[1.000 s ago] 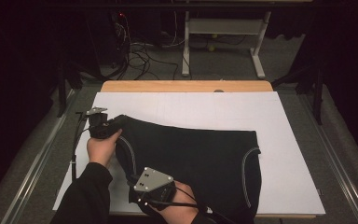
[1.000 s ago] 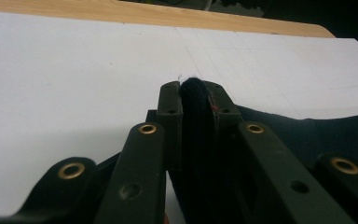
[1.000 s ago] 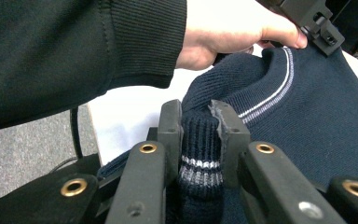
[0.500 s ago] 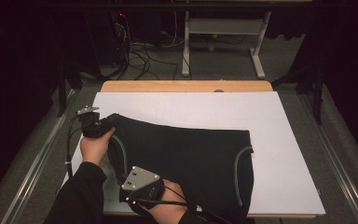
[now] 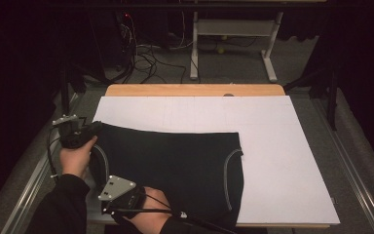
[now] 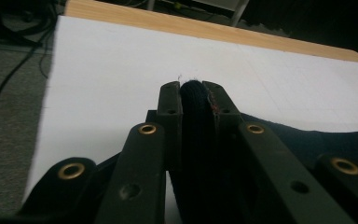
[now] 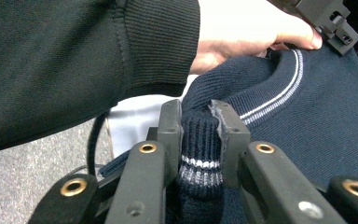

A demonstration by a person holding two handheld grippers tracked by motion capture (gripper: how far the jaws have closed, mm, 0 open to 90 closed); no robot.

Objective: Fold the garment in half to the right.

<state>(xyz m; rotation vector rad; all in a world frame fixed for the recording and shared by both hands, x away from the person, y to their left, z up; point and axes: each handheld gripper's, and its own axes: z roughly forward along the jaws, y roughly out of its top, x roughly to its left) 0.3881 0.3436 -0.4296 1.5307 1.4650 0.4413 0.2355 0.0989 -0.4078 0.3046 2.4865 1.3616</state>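
Observation:
A dark navy knit garment (image 5: 175, 161) with thin white stripes lies flat on the white board (image 5: 277, 146), toward its left near side. My left gripper (image 5: 95, 128) is at the garment's far left corner, shut on a fold of the knit (image 6: 193, 86). At the near left edge, my right gripper (image 5: 106, 176) is shut on a ribbed, white-striped hem (image 7: 200, 112). In the right gripper view the navy garment (image 7: 307, 126) spreads ahead, with the person's left hand (image 7: 242, 44) and dark sleeve (image 7: 74, 60) beyond it.
A wooden table edge (image 5: 195, 90) borders the board's far side. Behind it are a white table frame (image 5: 229, 29) and floor cables (image 5: 146, 53). A metal rail (image 5: 29, 185) runs along the left. The board's right half is bare white.
Both hands have moved left, and the garment has slid left across the board with them. Both grips stay as they were.

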